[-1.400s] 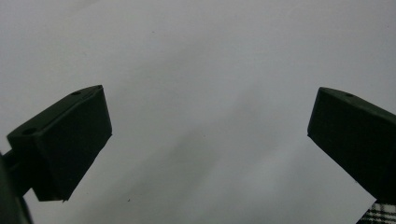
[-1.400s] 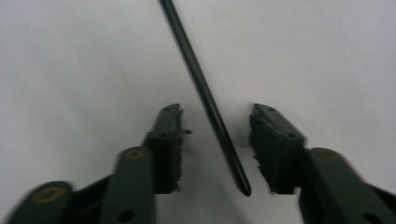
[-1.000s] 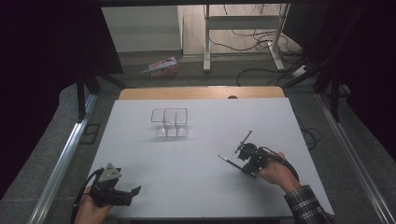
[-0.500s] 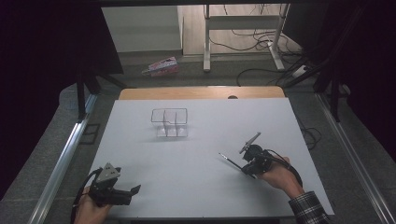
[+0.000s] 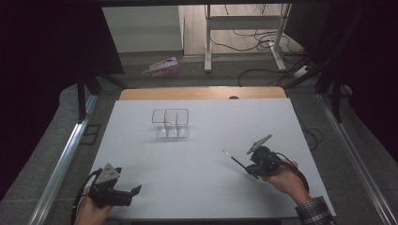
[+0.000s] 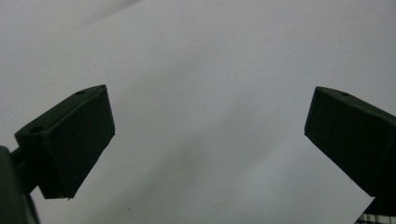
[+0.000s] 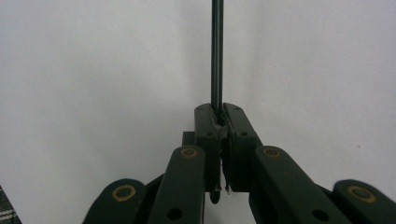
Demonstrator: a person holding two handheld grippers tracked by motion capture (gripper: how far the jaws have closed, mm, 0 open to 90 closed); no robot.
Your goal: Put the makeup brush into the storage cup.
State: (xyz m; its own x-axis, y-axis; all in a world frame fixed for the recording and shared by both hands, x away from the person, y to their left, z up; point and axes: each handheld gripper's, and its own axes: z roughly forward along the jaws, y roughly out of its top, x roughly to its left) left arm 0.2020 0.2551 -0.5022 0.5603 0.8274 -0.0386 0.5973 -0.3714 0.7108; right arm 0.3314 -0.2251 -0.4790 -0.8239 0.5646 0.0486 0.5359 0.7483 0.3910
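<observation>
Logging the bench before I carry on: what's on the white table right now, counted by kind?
Clear compartment holder: 1
Thin dark rod, clamped in the right tongs: 1
Tongs, counting the open left tongs: 2
Total: 4

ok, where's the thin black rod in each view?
High view: thin black rod right of centre, sticking up-left out of the right gripper.
Right gripper view: rod centre, running from the shut fingers to the top edge.
Left gripper view: not in it.
Shared landmark: white tabletop.
</observation>
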